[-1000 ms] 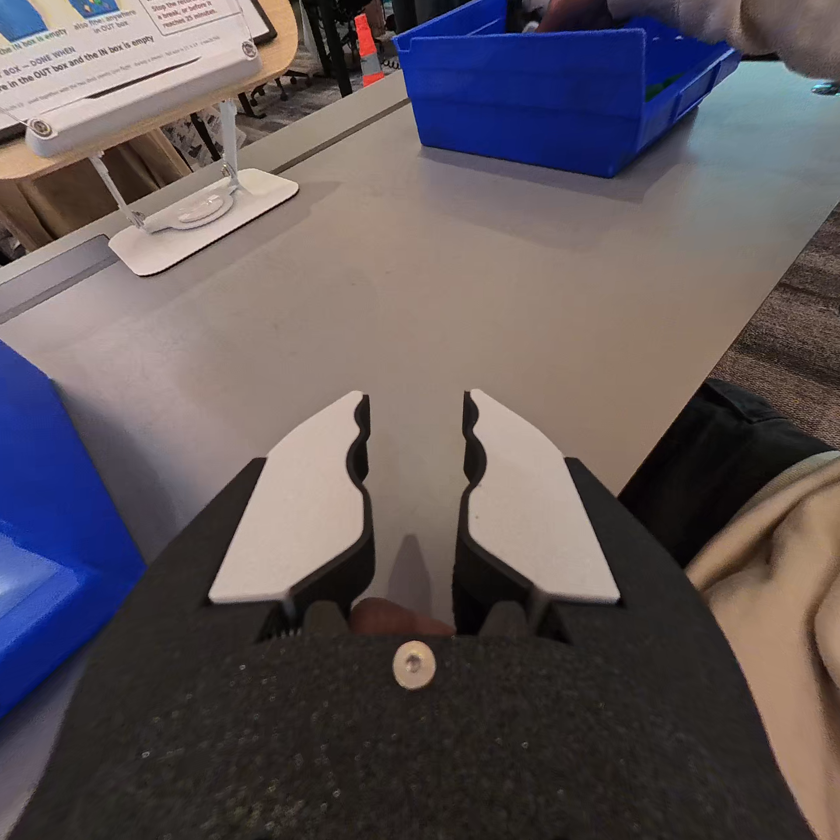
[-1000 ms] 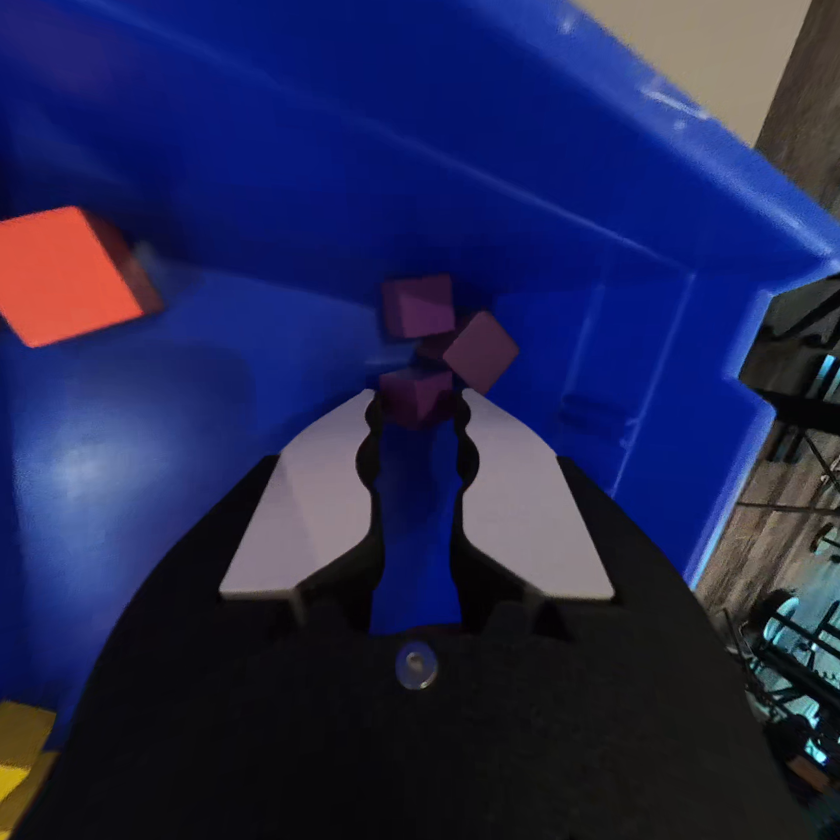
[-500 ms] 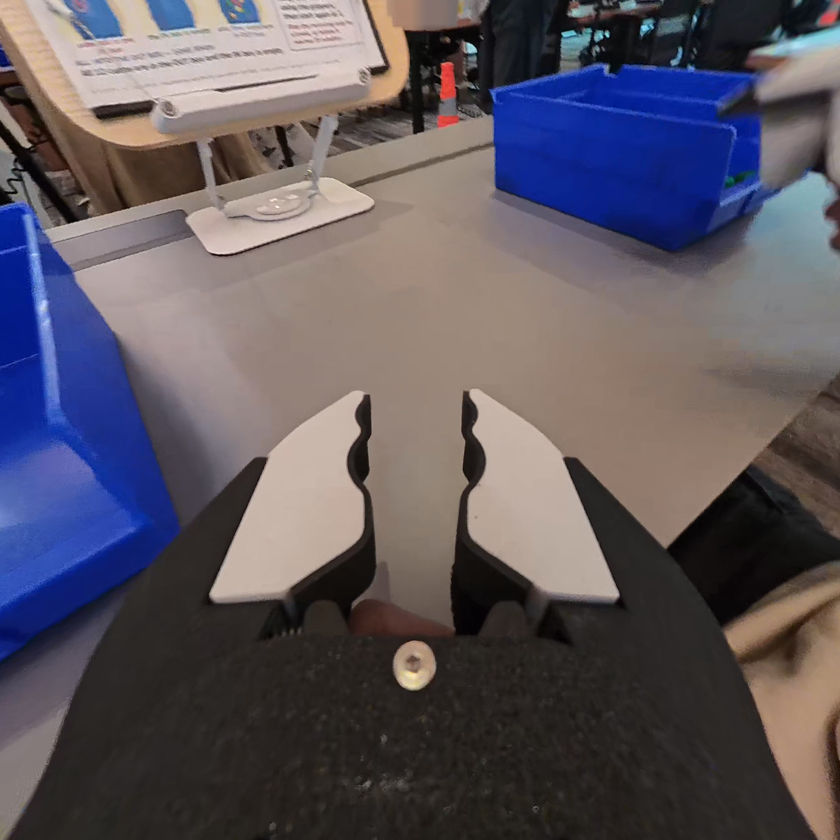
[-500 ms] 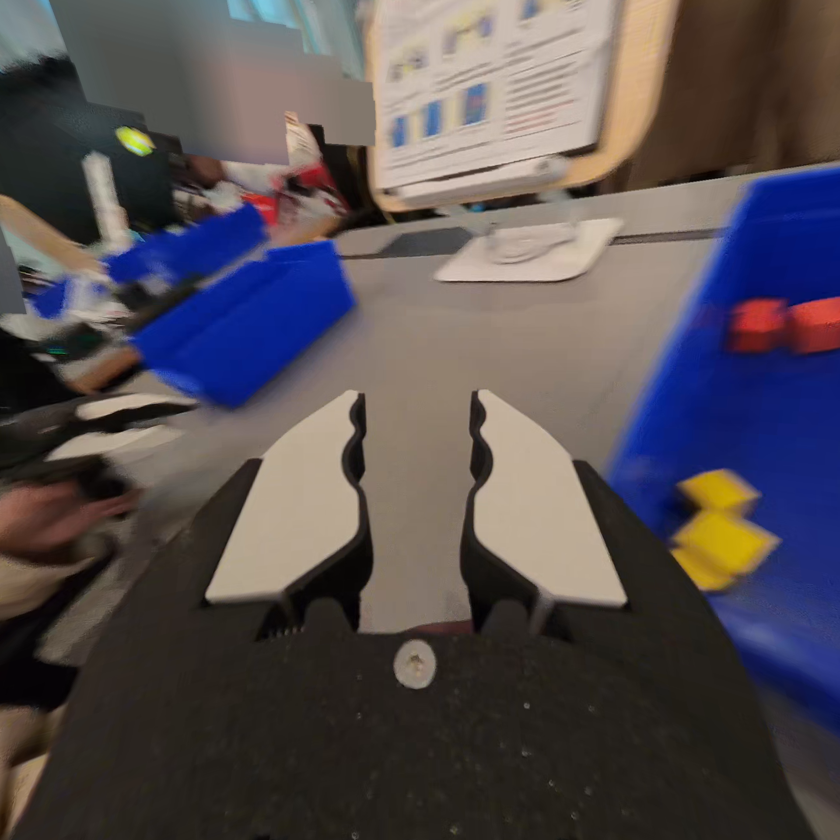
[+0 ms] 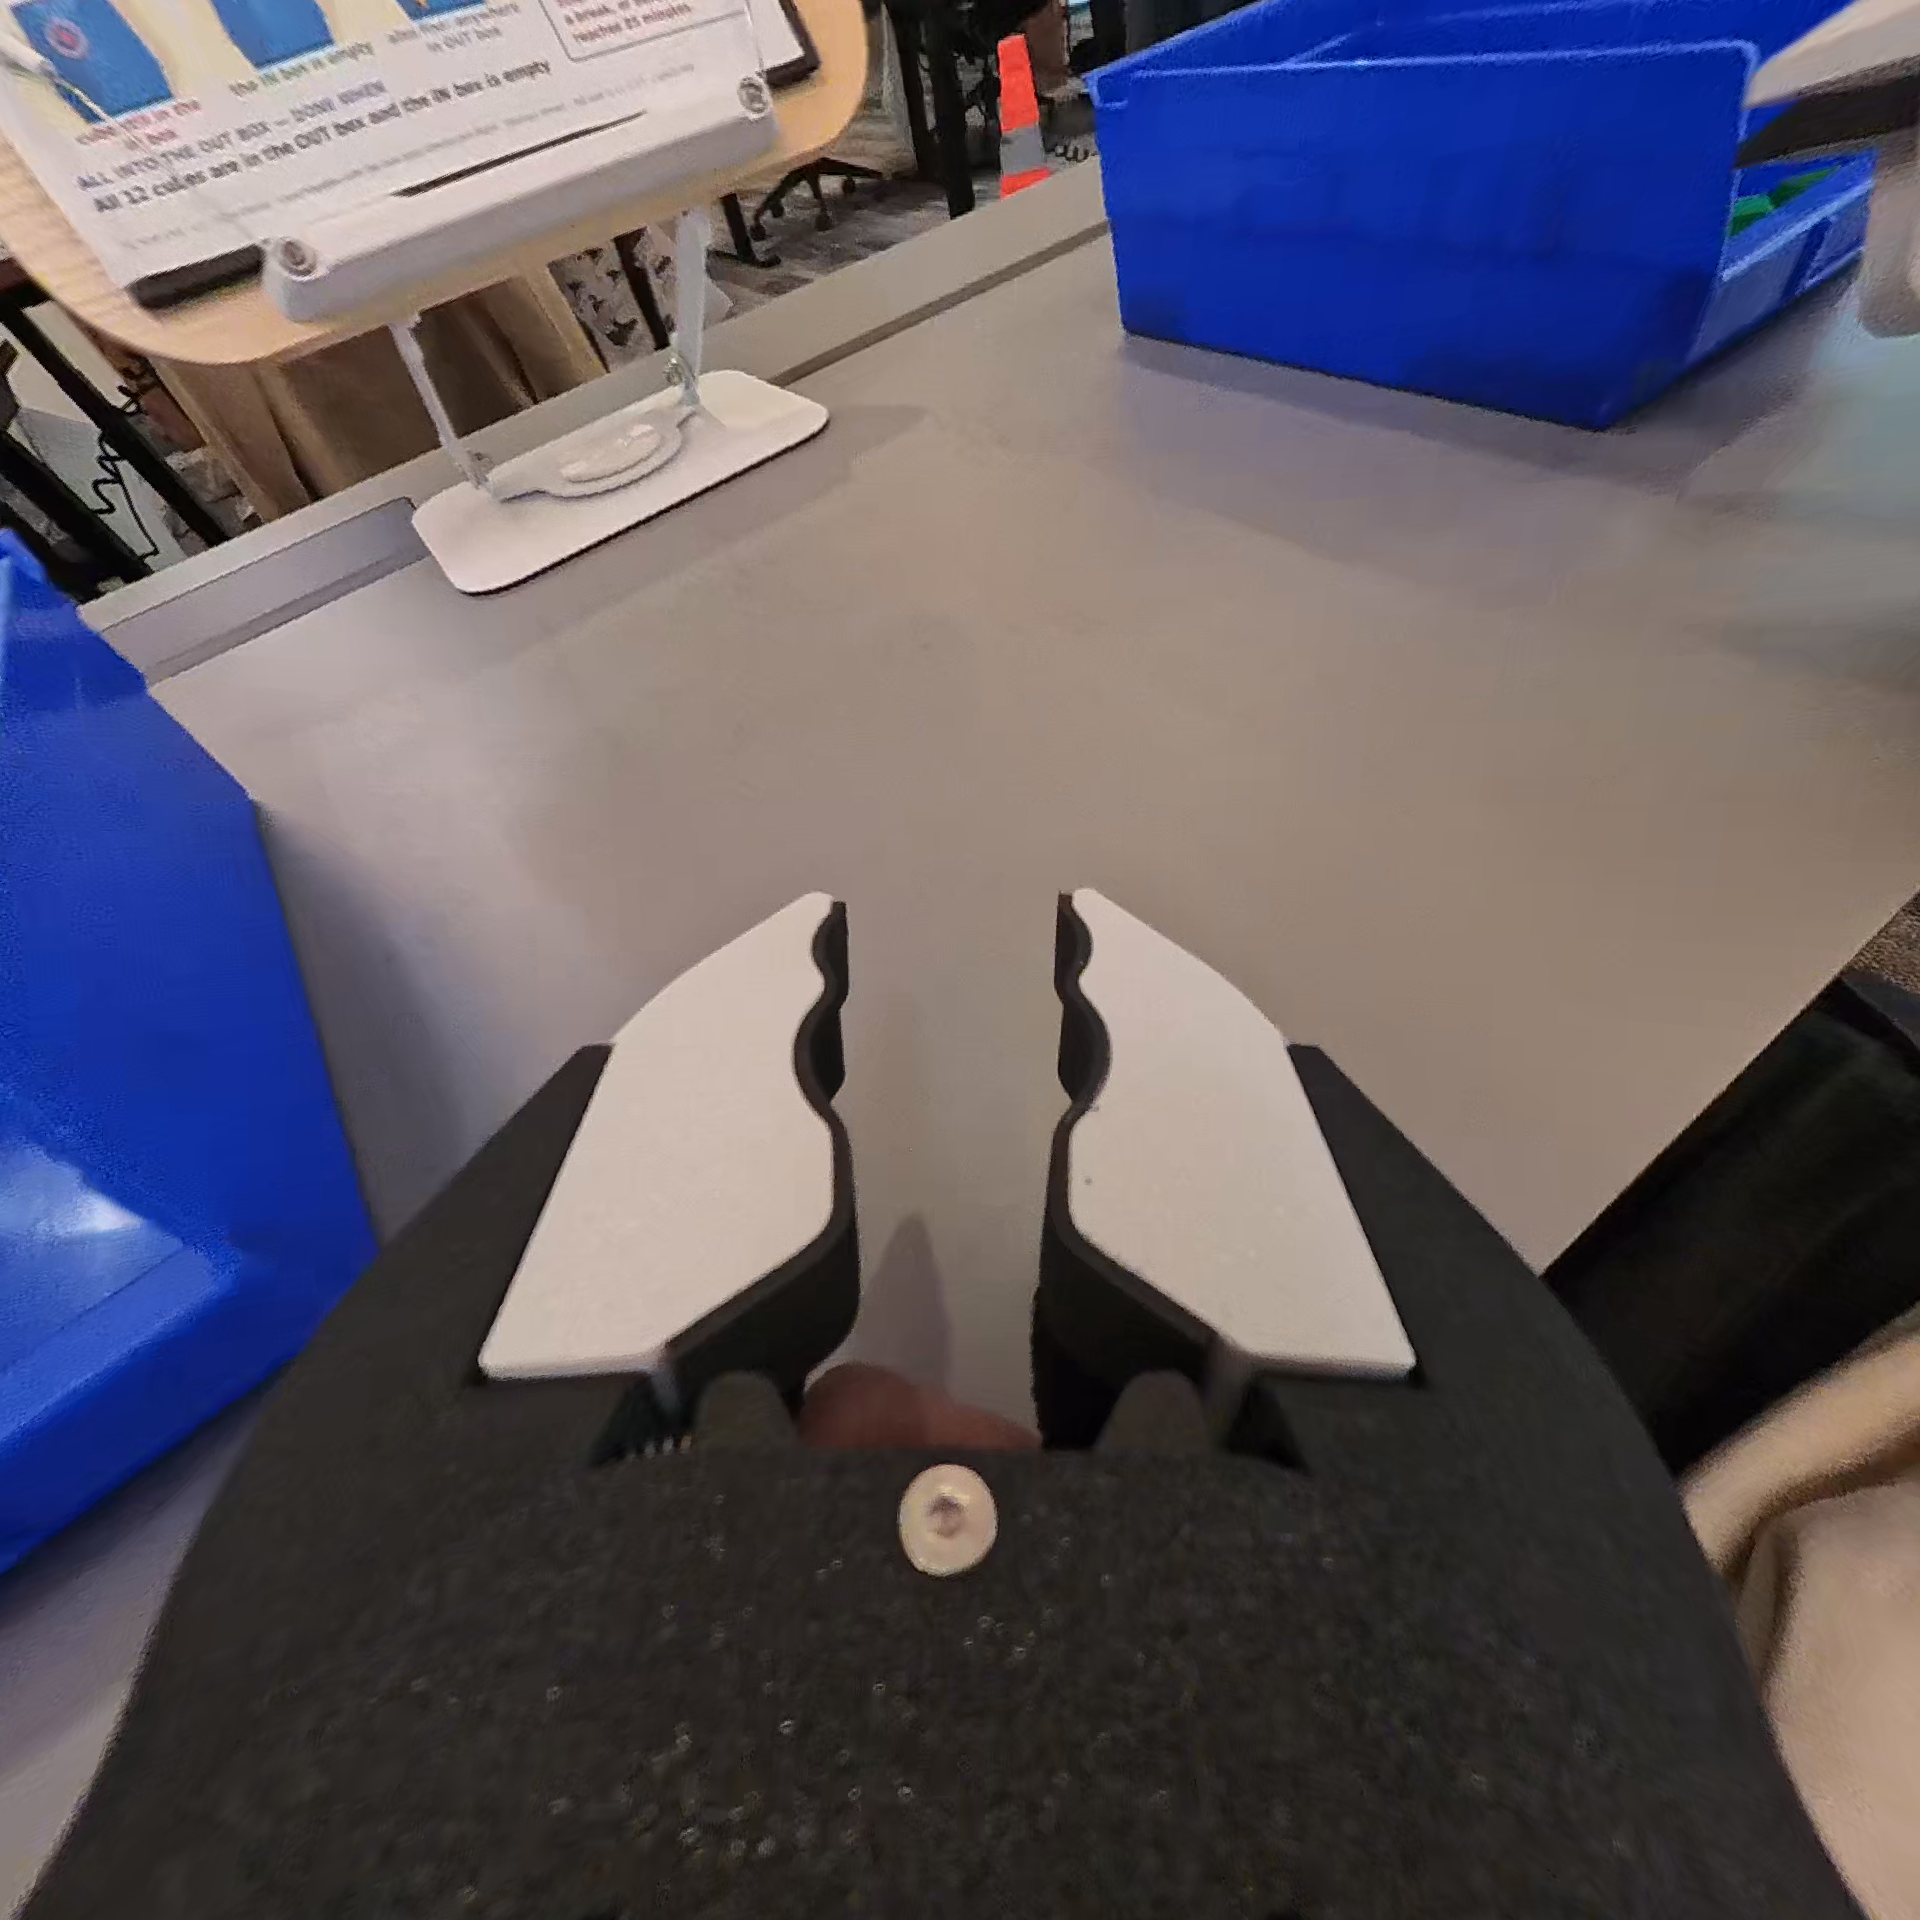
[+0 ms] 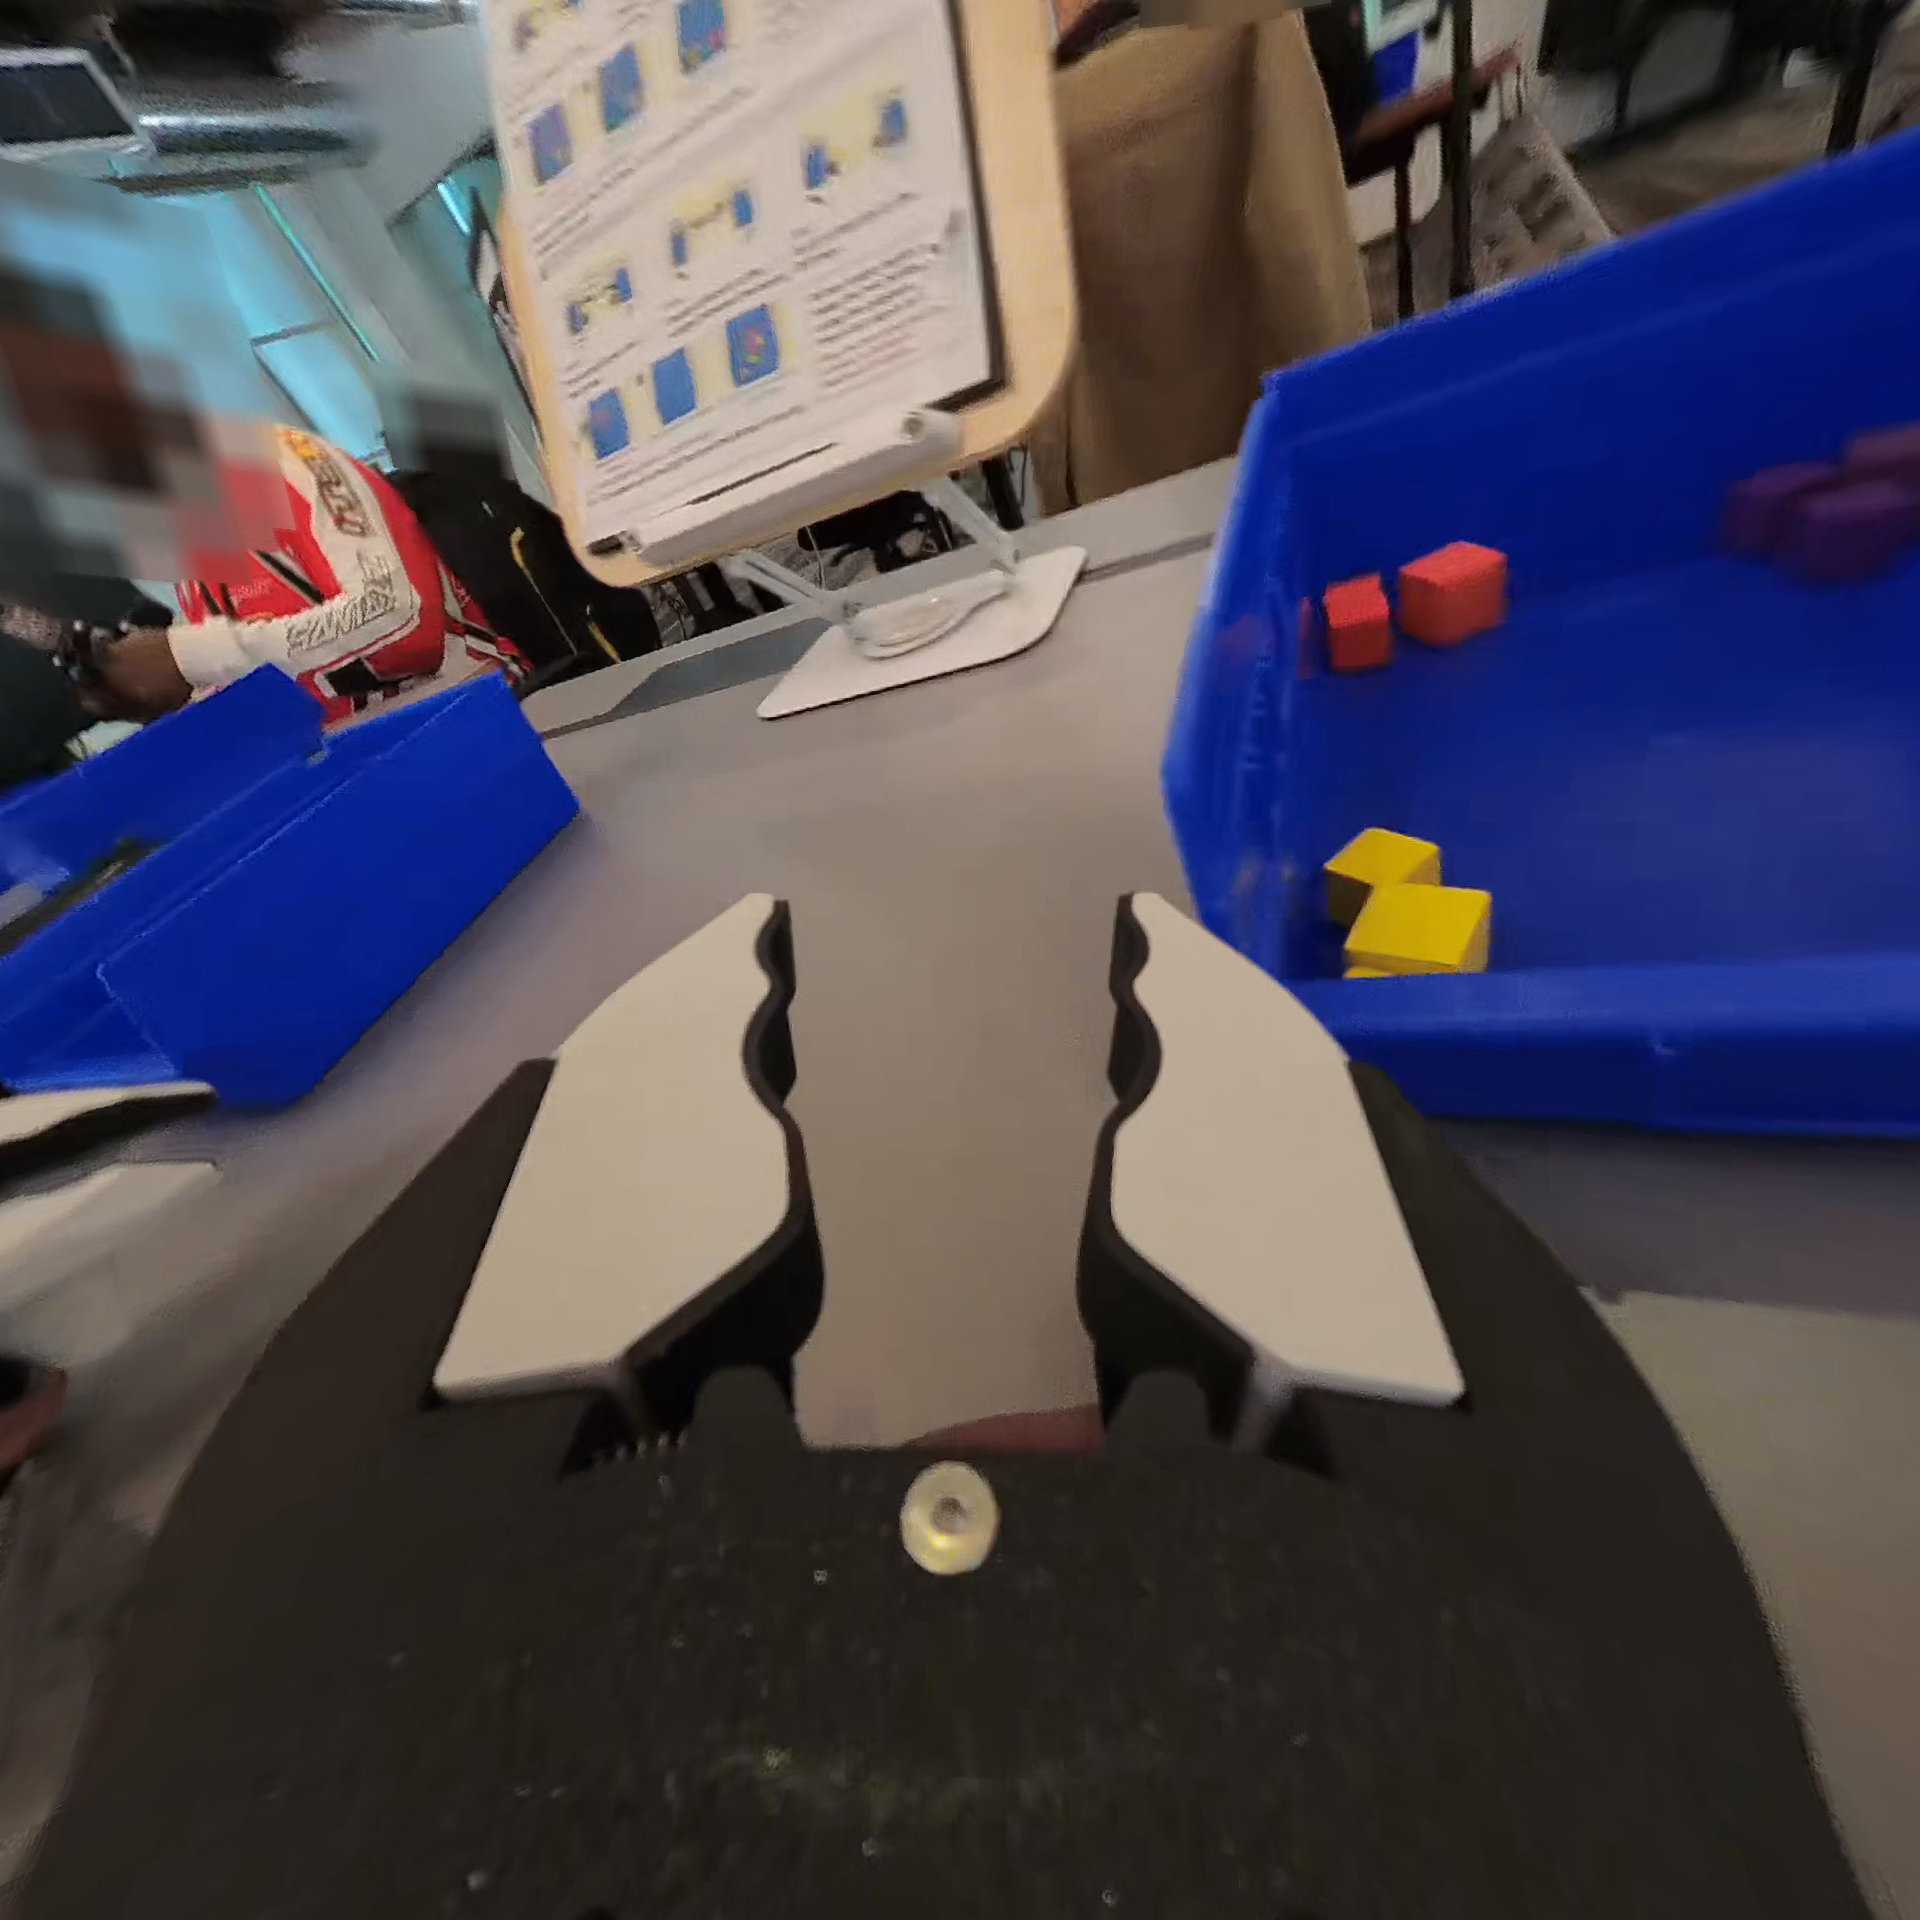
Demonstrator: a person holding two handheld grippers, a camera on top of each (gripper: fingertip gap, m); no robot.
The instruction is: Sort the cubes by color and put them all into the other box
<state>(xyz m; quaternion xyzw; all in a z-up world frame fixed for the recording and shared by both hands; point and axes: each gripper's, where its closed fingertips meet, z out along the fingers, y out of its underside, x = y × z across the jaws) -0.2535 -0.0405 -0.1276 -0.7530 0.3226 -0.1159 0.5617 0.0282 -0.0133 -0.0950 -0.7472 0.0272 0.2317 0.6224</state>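
Right wrist view, read from the left: a blue box (image 6: 312,883) lies at the table's left side, an instruction board on a stand (image 6: 769,260) rises behind the middle, the right gripper (image 6: 951,914) hangs over bare grey table (image 6: 935,790) with its jaws apart and nothing between them, and at the right stands the sorted box (image 6: 1558,1029). In it the yellow cubes (image 6: 1403,914) sit by the near wall, the red cubes (image 6: 1413,608) farther back, and the purple cubes (image 6: 1829,509) in the far corner, each colour apart from the others.

In the left wrist view the left gripper (image 5: 951,914) also stands open and empty over the table, between a blue box at the left edge and the far box at upper right, where something green (image 5: 1787,203) shows inside.

The risk is in the next pick: the picture is blurred from fast motion, and a hurried reach could knock a cube or land it among the wrong colour. The two grippers could also clash if both go for one box.

A second ago the right gripper was inside the box, its tips at the purple cubes; it has since withdrawn and swung toward the left box. The left gripper has scarcely shifted.
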